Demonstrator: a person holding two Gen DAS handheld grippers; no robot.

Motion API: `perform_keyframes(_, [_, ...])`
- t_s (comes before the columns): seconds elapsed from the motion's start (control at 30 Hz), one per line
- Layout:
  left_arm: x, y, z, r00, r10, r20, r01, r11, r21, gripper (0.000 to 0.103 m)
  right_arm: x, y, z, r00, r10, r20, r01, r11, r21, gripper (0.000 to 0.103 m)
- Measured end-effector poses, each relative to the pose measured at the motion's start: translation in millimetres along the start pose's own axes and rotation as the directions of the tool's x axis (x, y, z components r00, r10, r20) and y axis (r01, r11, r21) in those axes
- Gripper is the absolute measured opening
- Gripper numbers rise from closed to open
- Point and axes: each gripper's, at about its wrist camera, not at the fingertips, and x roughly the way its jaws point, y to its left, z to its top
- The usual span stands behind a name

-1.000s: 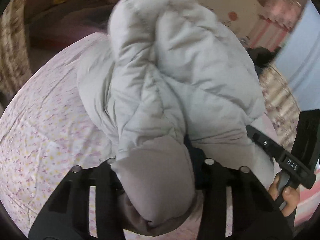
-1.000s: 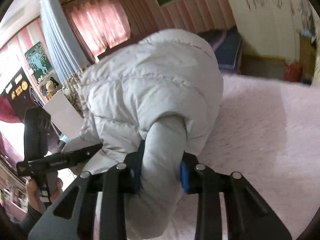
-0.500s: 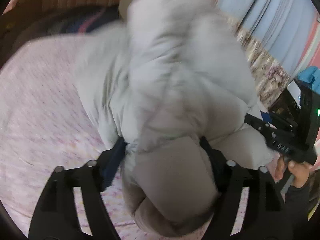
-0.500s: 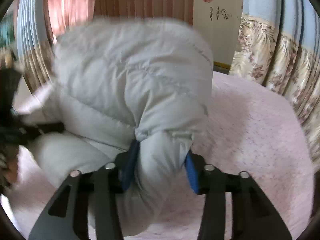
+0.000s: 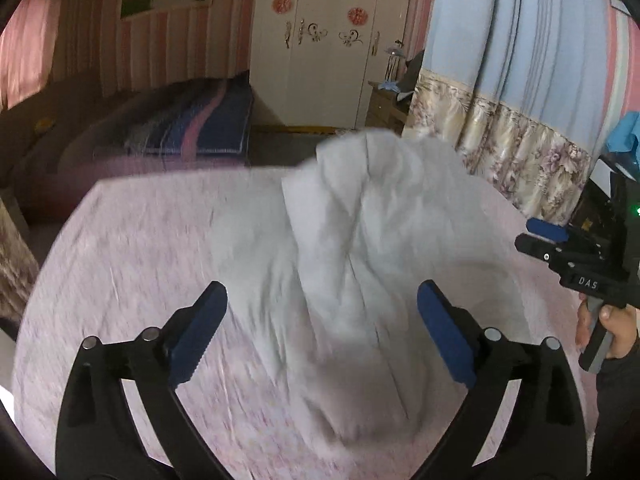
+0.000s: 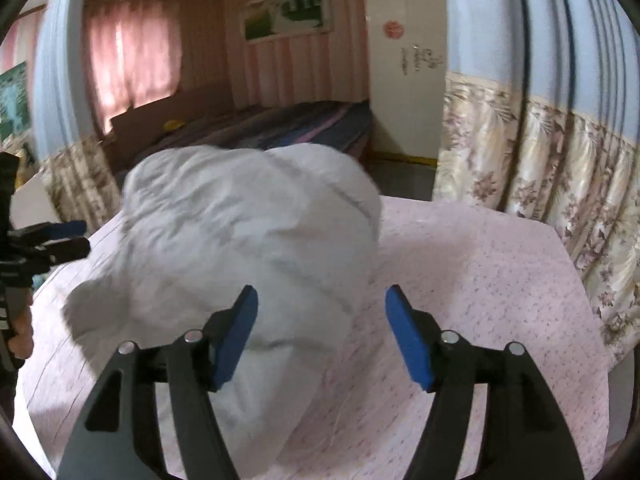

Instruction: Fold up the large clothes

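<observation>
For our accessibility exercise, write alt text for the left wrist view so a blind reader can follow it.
A pale grey padded jacket lies heaped on a pink flowered bedsheet, released. The left gripper hangs over it, its jaws opening with nothing pressed between its blue pads. At the right edge a hand holds the right gripper; behind stands a white wardrobe.

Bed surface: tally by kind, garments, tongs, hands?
Garments: 1, a pale grey padded jacket heaped on the pink bedsheet
Tongs: 2, left tongs and right tongs, both opening, nothing pressed between the pads
Hands visible: 1, the right hand
Total: 4
</observation>
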Motion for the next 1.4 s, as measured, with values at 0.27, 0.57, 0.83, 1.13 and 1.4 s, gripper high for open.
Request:
perform_keyframes(0.27, [69.0,13.2,44.1,0.984,-0.115,-0.136,0.118,0.993,0.013,0.055,59.9,3.3,21.9,0.999,-0.033,-0.011,0.033,0.999,-0.038,0.043])
perform_keyframes(0.57, [120.4,38.4,-3.7,0.955,-0.098,-0.281,0.094,0.995,-0.028,0.033,142.0,22.0,23.5,0.991,-0.033,-0.129,0.005,0.976,-0.216,0.03])
perform_keyframes(0.83, [146.5,25.7,-17.9,0.961,-0.01,-0.276,0.02,0.999,0.036,0.033,166.6,13.9,17.2,0.981,-0.081,-0.176,0.045,0.979,-0.201,0.03])
perform_keyframes(1.13, [65.4,19.2,0.1,0.991,0.063,-0.119,-0.052,0.995,0.09,0.054,49.9,17.7,20.8,1.0,-0.008,-0.013,0.006,0.997,-0.077,0.044])
perform_keyframes(1.4, [-36.7,4.1,-24.7,0.992,0.095,0.079,-0.1,0.994,0.053,0.1,-53.9,48.5,-11.6,0.995,-0.042,0.089,0.043,0.999,-0.007,0.093])
